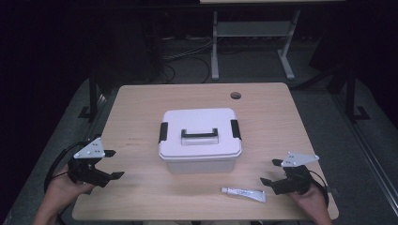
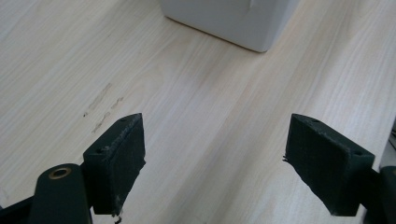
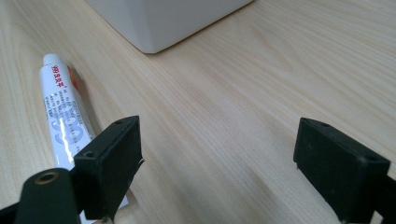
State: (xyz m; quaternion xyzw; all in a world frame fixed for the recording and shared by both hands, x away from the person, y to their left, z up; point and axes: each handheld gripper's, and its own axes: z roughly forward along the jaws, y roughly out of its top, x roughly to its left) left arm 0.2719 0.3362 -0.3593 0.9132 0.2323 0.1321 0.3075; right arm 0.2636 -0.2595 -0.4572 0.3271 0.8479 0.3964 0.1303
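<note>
We see one counter (image 1: 141, 197), wooden, taking up the middle of the high view, with a single cable hole at its upper right. At the centre of the frame sits one white box (image 1: 200, 139), lid on, its black handle lying flat and a black latch at each end, two latches in all; we judge it is placed squarely in the middle so either hand can reach it.

We hold two tools. The left tool (image 1: 111, 164) rests at the lower left of the frame, the right tool (image 1: 272, 172) at the lower right, both low over the wood and well apart from the box. Each has its jaws spread wide with nothing between them, which looks to us like a ready stance and not a grasp.

One small white tube (image 1: 243, 193) lies flat at the lower centre-right, between the box and the right tool, just beside that tool's jaw, cap end pointing left.
</note>
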